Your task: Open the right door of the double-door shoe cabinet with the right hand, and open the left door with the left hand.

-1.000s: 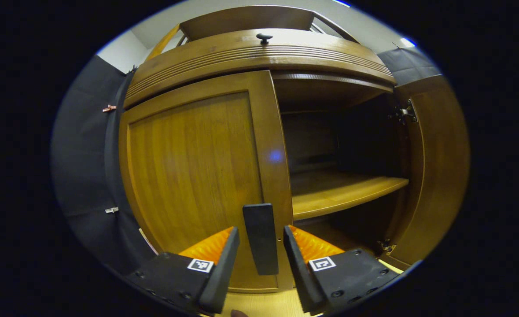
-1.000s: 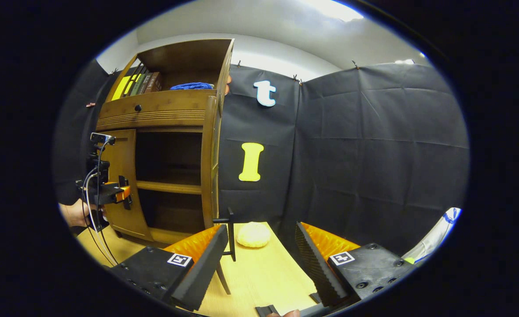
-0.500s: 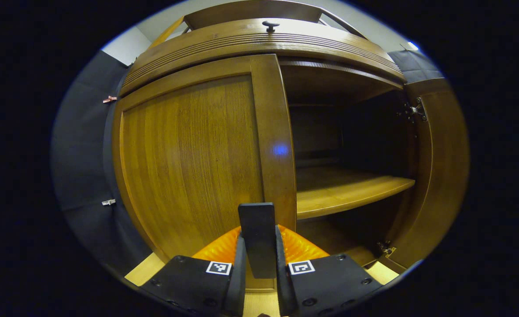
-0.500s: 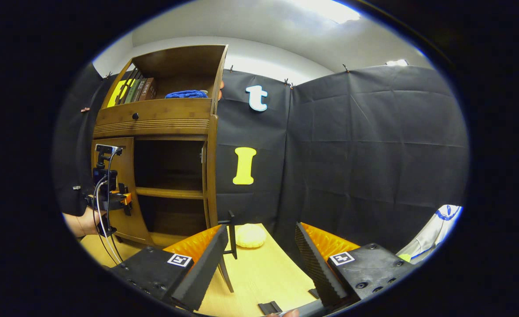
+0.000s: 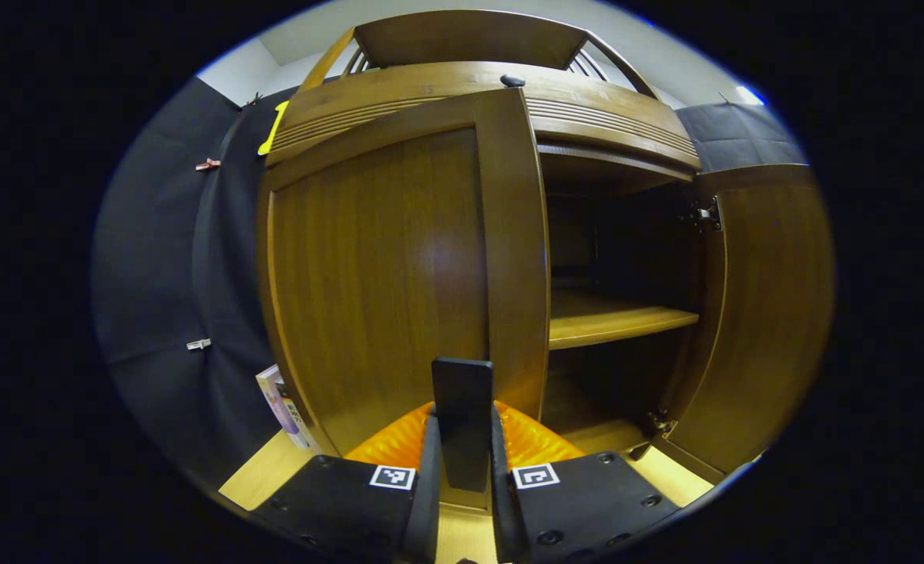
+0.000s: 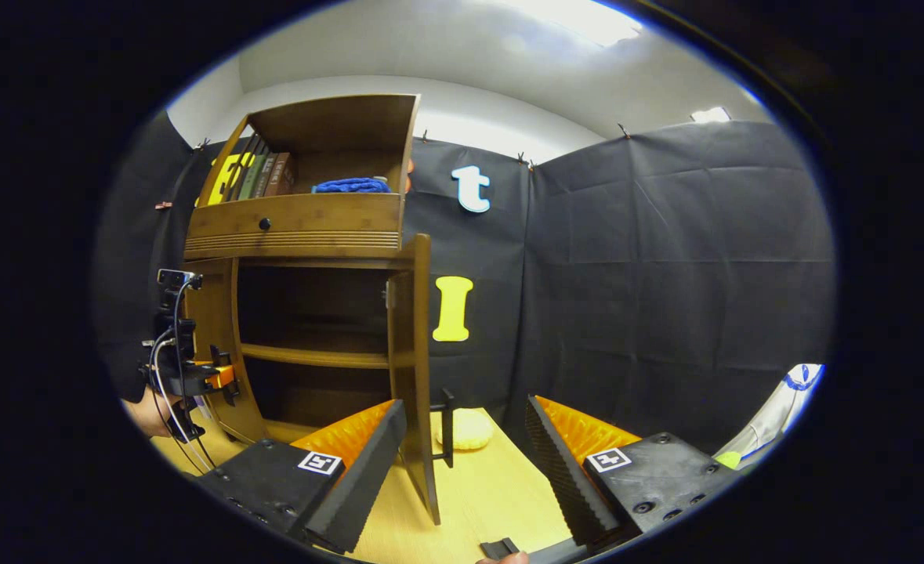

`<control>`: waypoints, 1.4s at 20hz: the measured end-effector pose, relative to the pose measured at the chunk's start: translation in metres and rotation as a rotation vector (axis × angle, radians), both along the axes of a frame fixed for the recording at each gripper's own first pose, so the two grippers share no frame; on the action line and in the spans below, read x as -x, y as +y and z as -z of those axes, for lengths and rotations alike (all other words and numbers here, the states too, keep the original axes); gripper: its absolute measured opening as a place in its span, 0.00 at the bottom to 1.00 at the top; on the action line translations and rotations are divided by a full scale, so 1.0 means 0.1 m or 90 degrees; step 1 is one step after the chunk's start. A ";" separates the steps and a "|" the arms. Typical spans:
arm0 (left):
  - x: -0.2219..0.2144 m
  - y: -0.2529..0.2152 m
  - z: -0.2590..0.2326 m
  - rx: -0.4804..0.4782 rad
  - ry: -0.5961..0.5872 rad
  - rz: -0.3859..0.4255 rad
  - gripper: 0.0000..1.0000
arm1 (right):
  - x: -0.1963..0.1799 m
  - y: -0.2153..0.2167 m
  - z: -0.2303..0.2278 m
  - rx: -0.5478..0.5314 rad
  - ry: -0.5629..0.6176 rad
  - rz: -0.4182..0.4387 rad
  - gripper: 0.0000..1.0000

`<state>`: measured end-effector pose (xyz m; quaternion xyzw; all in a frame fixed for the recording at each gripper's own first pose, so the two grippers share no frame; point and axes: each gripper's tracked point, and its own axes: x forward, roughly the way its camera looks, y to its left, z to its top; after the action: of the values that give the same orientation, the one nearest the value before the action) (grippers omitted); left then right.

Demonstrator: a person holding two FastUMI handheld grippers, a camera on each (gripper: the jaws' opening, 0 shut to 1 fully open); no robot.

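**While the left door starts out, the right stands open**

Left tongs (image 5: 462, 470) are clamped on the left door's handle (image 5: 462, 419); left door (image 5: 383, 274) is barely ajar, most swing remaining. Right door (image 6: 417, 368) stands wide; right tongs (image 6: 462, 462) gape, holding nothing.

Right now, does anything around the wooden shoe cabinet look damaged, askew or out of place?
Nothing looks damaged or spilled. The brown wooden right door stands wide open, the brown wooden left door is partly swung out, its black bar handle clamped in the left gripper. One oddity: a thin book leans against the cabinet's left side.
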<state>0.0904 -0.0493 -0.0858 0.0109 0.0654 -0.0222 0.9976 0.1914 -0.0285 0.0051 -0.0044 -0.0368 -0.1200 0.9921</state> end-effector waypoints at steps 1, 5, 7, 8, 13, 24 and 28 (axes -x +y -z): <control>0.07 0.03 0.00 0.005 0.004 -0.004 0.31 | -0.04 0.06 0.01 0.004 0.002 -0.015 0.97; 0.33 0.21 0.00 0.014 0.004 -0.016 0.29 | -0.06 0.29 0.02 0.008 0.012 -0.062 0.98; 0.49 0.32 0.02 0.011 0.003 -0.018 0.29 | -0.06 0.35 0.00 0.011 0.008 -0.077 0.98; 0.55 0.38 0.02 0.007 0.003 -0.020 0.28 | -0.06 0.36 -0.01 0.012 0.006 -0.085 0.98; 0.84 0.70 0.03 -0.011 0.000 -0.042 0.24 | -0.06 0.59 0.04 0.010 0.011 -0.122 0.95; 1.28 1.55 0.04 -0.024 -0.020 -0.110 0.12 | -0.03 1.01 0.13 -0.012 0.020 -0.157 0.98; 1.37 1.81 0.04 -0.031 -0.025 -0.110 0.10 | -0.03 1.21 0.16 -0.012 0.023 -0.166 0.98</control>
<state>-0.0468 0.1313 -0.0902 0.0296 0.0468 0.0657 0.9963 0.1947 0.0926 -0.0106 0.0076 -0.0179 0.0095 0.9998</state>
